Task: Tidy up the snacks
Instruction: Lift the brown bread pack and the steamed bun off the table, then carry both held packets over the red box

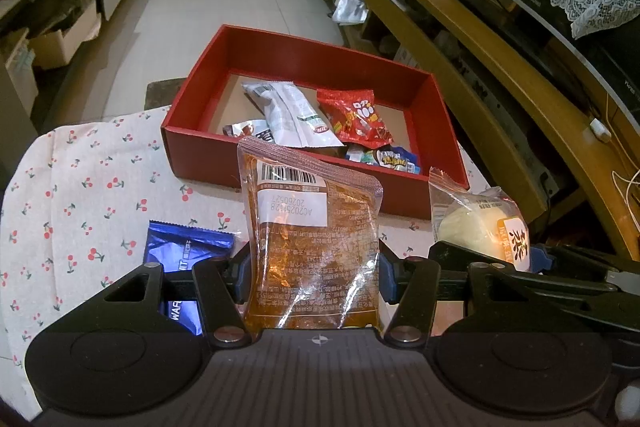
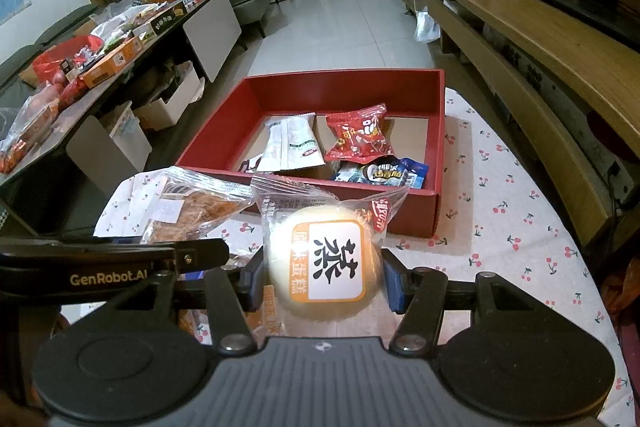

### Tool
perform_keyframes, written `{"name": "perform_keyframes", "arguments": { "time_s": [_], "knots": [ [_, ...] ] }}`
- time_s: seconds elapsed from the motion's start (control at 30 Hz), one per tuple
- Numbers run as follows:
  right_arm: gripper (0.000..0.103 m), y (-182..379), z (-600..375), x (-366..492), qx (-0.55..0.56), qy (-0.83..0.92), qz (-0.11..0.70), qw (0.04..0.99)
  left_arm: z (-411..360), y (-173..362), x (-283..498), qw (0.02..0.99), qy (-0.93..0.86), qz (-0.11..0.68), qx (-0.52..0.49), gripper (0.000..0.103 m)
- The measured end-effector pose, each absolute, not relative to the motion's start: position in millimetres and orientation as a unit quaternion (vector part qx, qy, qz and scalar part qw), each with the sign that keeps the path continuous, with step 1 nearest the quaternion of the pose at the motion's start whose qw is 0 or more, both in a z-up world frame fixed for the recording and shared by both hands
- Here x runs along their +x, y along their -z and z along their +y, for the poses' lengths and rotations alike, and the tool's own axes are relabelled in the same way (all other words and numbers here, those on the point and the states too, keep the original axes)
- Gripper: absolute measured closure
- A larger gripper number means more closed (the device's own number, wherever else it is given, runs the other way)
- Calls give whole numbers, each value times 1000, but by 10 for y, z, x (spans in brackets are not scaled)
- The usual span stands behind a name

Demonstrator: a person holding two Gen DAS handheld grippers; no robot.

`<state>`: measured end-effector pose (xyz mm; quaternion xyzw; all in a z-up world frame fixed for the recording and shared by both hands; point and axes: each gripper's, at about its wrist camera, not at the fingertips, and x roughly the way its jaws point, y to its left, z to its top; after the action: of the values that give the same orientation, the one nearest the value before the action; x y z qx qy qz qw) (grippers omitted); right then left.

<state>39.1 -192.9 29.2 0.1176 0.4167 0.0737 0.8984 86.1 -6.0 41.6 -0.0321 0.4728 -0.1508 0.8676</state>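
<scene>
Where the near wall hides some, red box holds perhaps five snack packets.

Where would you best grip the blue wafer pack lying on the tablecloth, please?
Across its short width, coming from above: the blue wafer pack lies flat on the tablecloth, partly under the left gripper, with crimped ends too thin to pinch well.

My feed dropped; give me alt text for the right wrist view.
The right hand-held gripper clamps a wrapped round cake before the red box, which holds several snack packets. The left hand-held gripper holds a brown packet alongside.
</scene>
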Motion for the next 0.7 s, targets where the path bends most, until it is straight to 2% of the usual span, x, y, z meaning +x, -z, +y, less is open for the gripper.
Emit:
{"name": "perform_keyframes", "arguments": {
  "time_s": [0.7],
  "knots": [
    [26,-355,-1978,412,127,-71,403,904,-92,-475,877,876,150,458,-33,41]
  ]
}}
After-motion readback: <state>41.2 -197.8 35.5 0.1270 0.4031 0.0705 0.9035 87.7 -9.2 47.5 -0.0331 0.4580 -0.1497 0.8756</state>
